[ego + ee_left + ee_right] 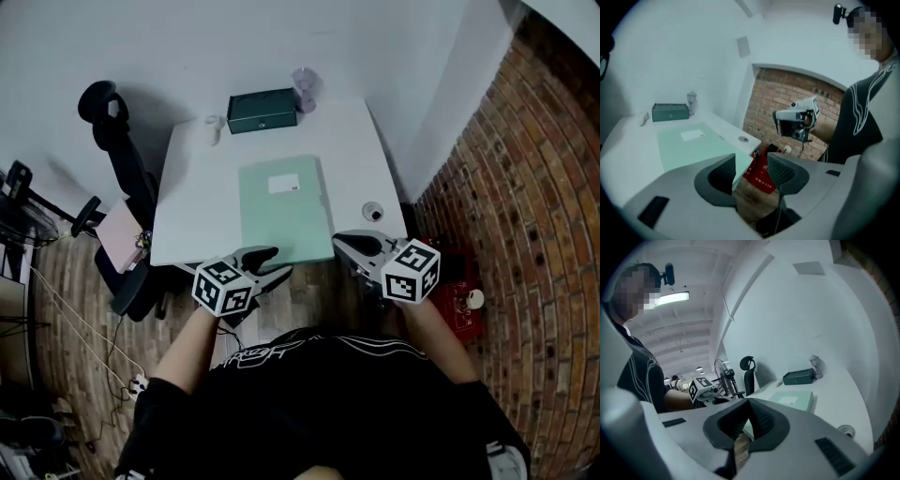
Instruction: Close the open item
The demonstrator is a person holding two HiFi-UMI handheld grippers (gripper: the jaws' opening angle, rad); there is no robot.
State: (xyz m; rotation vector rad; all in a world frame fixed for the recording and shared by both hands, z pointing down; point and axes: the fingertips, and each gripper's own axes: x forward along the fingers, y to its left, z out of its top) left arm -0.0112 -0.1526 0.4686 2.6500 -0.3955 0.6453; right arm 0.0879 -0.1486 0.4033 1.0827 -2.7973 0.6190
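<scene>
A pale green folder with a white label lies flat on the white table, its cover down. It also shows in the left gripper view as the folder and in the right gripper view as the folder. My left gripper hovers off the table's front edge by the folder's near left corner, jaws open and empty. My right gripper hangs by the folder's near right corner, jaws shut on nothing. Neither touches the folder.
A dark green box and a clear jar stand at the table's back edge. A small round object lies right of the folder. An office chair stands at left. A red box sits on the floor by the brick wall.
</scene>
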